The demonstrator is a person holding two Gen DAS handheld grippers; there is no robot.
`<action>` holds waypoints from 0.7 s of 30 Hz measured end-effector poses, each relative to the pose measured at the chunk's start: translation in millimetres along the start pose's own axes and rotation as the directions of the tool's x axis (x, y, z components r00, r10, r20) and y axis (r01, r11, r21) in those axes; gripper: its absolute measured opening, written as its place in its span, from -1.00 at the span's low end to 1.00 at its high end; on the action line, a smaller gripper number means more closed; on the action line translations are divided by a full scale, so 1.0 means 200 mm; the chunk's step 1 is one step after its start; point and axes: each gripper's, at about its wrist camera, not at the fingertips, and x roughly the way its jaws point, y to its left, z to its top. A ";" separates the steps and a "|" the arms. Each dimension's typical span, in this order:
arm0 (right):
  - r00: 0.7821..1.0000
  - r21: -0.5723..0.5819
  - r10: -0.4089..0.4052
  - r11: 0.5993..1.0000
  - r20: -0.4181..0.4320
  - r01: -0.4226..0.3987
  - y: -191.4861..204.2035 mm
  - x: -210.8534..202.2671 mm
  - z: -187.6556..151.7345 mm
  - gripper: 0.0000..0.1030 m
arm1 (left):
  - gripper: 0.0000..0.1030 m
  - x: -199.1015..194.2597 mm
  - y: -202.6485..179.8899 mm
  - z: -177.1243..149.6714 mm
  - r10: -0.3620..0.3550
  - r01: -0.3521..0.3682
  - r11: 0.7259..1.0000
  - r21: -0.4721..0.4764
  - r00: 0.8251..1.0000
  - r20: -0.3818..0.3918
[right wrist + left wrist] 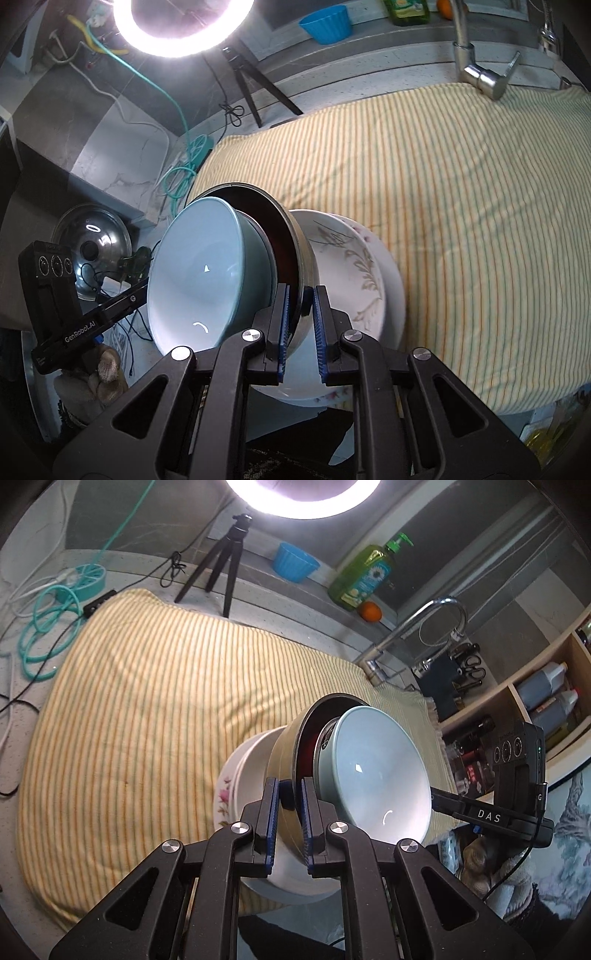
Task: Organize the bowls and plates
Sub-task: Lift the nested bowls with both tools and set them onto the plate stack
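left wrist view: left gripper (pixel 289 823) fingers clamp the rim of the dark bowl (pixel 295 738), with the blue bowl (pixel 376 771) nested inside, above the floral plates (pixel 236 775).
right wrist view: right gripper (pixel 300 332) fingers clamp the opposite rim. keep both grips level and lower evenly onto the striped cloth (pixel 461 203).

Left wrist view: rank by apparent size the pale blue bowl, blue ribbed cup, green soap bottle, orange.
1. pale blue bowl, though it is nearest the lens.
2-3. green soap bottle and blue ribbed cup: too close to rank.
4. orange.
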 end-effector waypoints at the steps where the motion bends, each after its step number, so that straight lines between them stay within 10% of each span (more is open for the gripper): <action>1: 1.000 0.003 -0.002 1.000 -0.002 0.002 -0.01 0.00 0.00 -0.73 | -0.83 0.01 -0.01 0.00 -0.001 0.001 1.000 0.001 1.000 -0.006; 21: 0.999 0.043 -0.011 0.999 -0.035 0.013 -0.10 0.06 -0.03 -0.73 | -0.82 0.10 -0.01 -0.03 0.018 -0.019 1.000 0.000 0.998 -0.062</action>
